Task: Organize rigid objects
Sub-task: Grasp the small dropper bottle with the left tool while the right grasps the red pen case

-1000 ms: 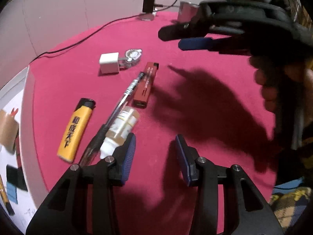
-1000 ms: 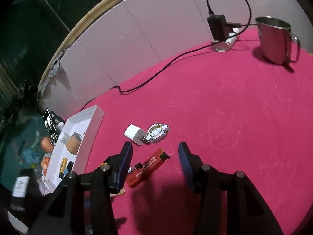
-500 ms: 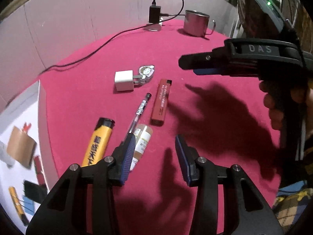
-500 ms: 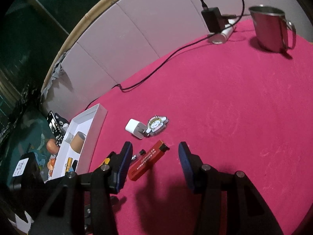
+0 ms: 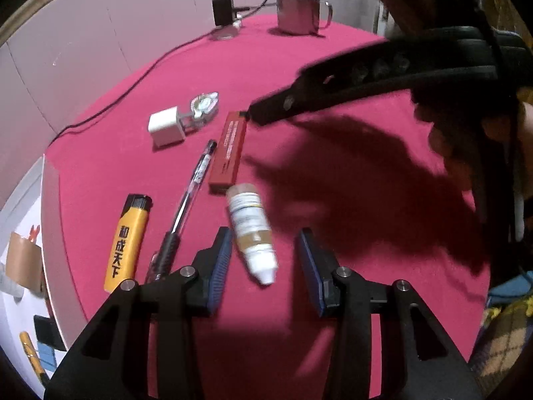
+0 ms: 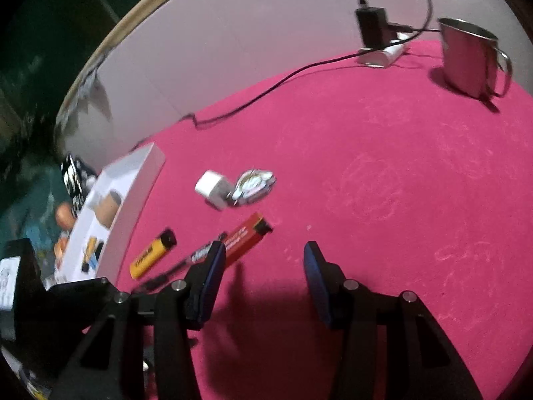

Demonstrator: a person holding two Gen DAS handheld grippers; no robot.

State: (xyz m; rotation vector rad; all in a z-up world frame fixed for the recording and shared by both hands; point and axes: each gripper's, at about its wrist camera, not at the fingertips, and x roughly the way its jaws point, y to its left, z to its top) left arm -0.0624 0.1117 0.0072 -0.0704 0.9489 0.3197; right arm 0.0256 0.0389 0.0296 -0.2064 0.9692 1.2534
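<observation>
Between the left gripper's (image 5: 263,263) wide-open jaws lies a small bottle (image 5: 251,231)

- Premises: probably a home, though surroundings beyond the table are dark.
- Red cloth-covered table (image 6: 383,200) against pale panelled wall (image 6: 233,50).
- Household clutter: metal mug (image 6: 466,56), plugged-in charger (image 6: 371,26), lighter (image 5: 128,241), pen (image 5: 190,200).

Yellow lighter (image 5: 127,238), near left: black Chinese characters 和成天下 down its side. Red box (image 5: 229,151), centre: white print, too small to read. Bottle (image 5: 250,230) label: print blurred, unreadable. Pen (image 5: 186,205) barrel: marking illegible.
</observation>
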